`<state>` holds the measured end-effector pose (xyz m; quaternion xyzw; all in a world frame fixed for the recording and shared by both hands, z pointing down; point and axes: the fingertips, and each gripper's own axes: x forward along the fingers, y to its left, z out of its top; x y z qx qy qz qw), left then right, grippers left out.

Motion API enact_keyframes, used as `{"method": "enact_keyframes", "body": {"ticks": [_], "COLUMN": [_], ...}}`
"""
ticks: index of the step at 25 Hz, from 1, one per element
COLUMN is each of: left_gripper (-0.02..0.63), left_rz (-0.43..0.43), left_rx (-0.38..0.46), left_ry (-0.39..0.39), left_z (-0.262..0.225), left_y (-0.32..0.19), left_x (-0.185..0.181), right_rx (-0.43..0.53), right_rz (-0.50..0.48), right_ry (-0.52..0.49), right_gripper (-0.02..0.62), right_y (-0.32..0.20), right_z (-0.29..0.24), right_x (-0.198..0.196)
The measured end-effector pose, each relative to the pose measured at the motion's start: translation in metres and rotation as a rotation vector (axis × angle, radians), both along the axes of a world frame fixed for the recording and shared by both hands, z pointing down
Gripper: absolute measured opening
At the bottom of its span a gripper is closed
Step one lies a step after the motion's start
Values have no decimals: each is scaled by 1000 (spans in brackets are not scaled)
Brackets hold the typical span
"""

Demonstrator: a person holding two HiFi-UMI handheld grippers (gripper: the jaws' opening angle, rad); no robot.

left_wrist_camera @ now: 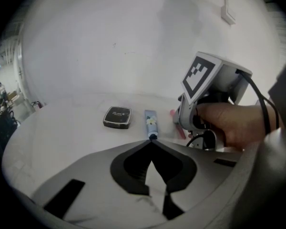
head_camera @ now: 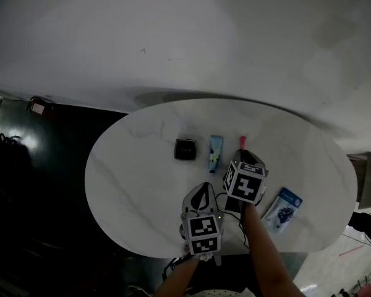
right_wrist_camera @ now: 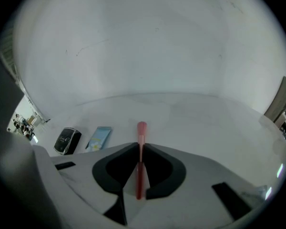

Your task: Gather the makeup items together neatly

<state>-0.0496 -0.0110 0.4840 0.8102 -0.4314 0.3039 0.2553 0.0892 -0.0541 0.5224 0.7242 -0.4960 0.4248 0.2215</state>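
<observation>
The left tongs (left_wrist_camera: 151, 142) are shut tight, tip pressed to tip, with nothing between them. They hang above the white oval table (head_camera: 136, 184), tilted downward. Just ahead of their tips lies the blue tube (left_wrist_camera: 150, 122), dark cap end nearest the tongs, lengthwise along the way they point. Ahead and to the left of them sits the black compact (left_wrist_camera: 117, 117), flat on the table and a little apart from the tube.

The right tongs (right_wrist_camera: 140, 146) stand just to the right of the left ones and slightly further forward, held in a hand (left_wrist_camera: 238, 125). They are closed on a thin pink stick (right_wrist_camera: 141, 128), which runs straight down the line between the pads; its rounded pink end pokes out beyond the tips. Whether that end touches the table cannot be told. From these tongs the tube and then the compact lie off to the left, side by side. A blue packet (head_camera: 283, 208) lies on the table to the right of the right tongs, back toward the person, well apart from the other items
</observation>
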Motion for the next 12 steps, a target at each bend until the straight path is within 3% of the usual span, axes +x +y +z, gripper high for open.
{"method": "enact_keyframes", "body": {"ticks": [12], "left_gripper": [34], "left_rz": [-9], "left_rx": [-5], "left_ry": [-2], "left_z": [2], "left_y": [3], "left_x": [-4], "right_rx": [16], "right_rz": [20], "right_ry": [-30], "right_gripper": [75], "right_y": [-1], "right_z": [0], "right_x": [0]}}
